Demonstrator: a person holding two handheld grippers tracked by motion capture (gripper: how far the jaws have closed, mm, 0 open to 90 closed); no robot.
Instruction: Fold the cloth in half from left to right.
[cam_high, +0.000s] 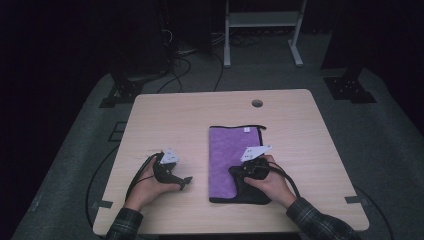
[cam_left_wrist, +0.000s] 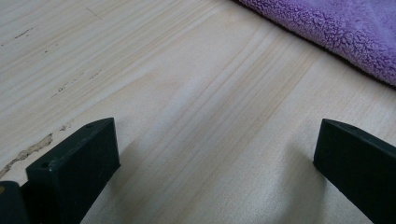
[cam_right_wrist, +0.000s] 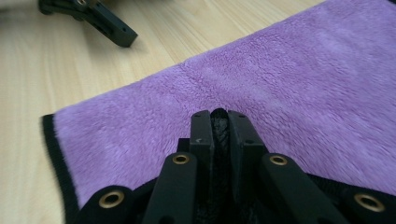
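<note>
- The bench (cam_high: 200, 115) had a pale wood-grain top with rounded corners and a small round hole (cam_high: 257, 103) near its far edge.
- Grey carpet (cam_high: 385, 145) covered the floor around it.
- Black cables (cam_high: 180, 70) lay on the carpet beyond the bench's far left corner; another cable (cam_high: 95, 175) curved along its left side.
- A white metal frame (cam_high: 262, 30) stood farther back, on two feet.
- Dark stand bases (cam_high: 348, 87) sat at far left and right.
- Light fell on the bench; the rest of the room was nearly black.
- Small tape strips (cam_high: 102, 204) lay at the near edges.
</note>
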